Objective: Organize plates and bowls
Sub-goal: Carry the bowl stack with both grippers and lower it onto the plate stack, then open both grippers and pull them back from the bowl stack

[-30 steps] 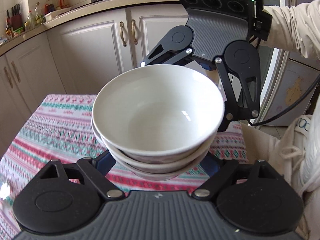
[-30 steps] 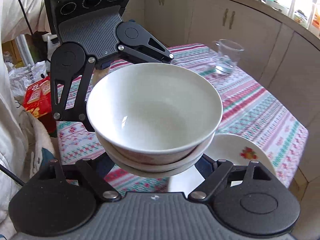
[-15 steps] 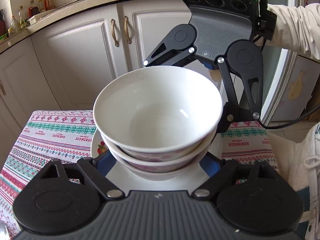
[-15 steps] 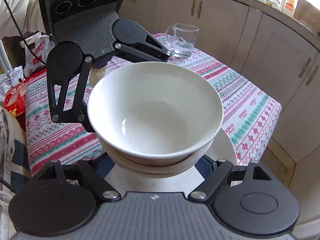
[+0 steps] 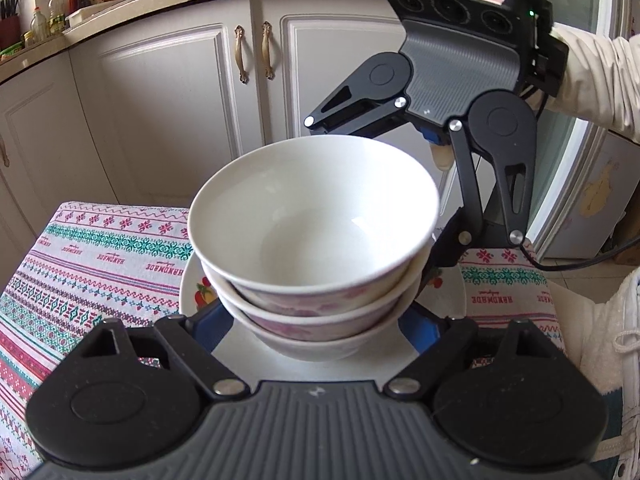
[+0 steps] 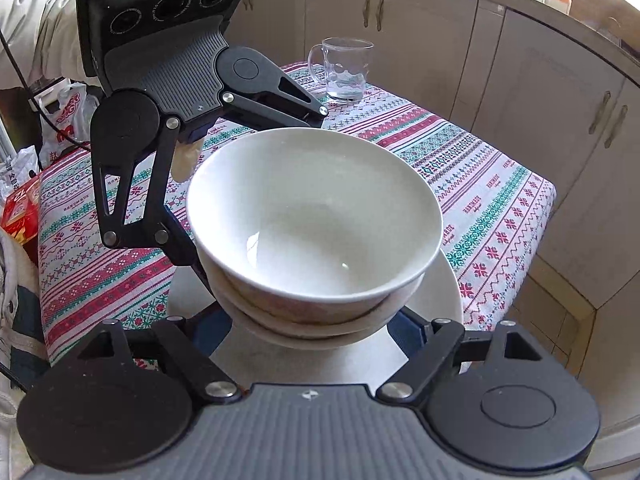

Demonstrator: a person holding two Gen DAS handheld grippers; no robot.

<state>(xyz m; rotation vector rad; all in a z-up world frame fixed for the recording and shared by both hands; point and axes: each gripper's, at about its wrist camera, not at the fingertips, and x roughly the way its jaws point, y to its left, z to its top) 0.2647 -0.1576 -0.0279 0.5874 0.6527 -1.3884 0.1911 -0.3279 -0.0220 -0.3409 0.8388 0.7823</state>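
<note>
A stack of three nested white bowls [image 5: 316,240] with pink flower patterns fills the middle of both views [image 6: 316,224]. My left gripper [image 5: 316,324] and my right gripper [image 6: 312,332] face each other and clasp the stack from opposite sides, jaws spread wide around the lowest bowl. The stack is directly over a white plate [image 5: 192,292] with a fruit print, which lies on the striped tablecloth. Whether the stack touches the plate [image 6: 444,292] is hidden by the bowls. The fingertips are hidden under the bowls.
The table [image 6: 480,184] carries a patterned cloth. A glass mug [image 6: 344,70] stands at its far corner. White kitchen cabinets [image 5: 180,112] stand close behind the table. Bags and a red box [image 6: 20,208] lie off the table's left side.
Both grippers have carried the bowl stack across the table and lowered it until it is over the plate.
</note>
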